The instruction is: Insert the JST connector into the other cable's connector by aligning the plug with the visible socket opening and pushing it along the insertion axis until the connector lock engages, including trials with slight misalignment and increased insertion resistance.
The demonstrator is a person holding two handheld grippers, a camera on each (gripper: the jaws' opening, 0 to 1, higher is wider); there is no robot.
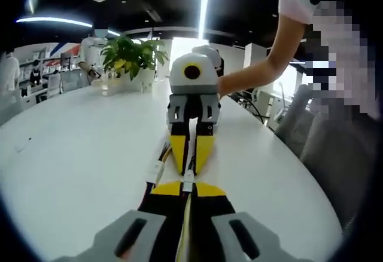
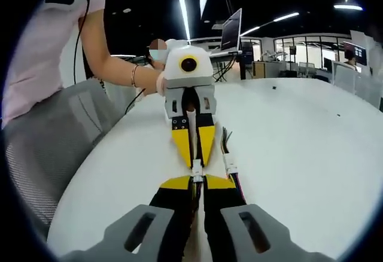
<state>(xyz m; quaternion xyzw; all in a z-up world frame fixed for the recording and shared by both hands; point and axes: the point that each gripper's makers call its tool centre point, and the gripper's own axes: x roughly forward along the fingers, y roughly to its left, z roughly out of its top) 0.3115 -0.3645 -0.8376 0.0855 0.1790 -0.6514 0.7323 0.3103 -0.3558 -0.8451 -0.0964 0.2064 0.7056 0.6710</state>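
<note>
Where the yellow tips meet, the white JST connector (image 1: 188, 179) sits pinched between both, plug against socket; can't tell if locked. Left hand-held gripper (image 1: 188, 185) clamps its cable, right hand-held gripper (image 2: 197, 179) likewise, facing it at 12 o'clock. A spare connector (image 2: 230, 166) lies at 2 o'clock on the white counter (image 2: 299, 130).

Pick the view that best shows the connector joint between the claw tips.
Right gripper view: the white connector joint sits unobstructed between the yellow tips of both claws, with a spare white connector beside it. Left gripper view shows the same joint, smaller and less distinct.
</note>
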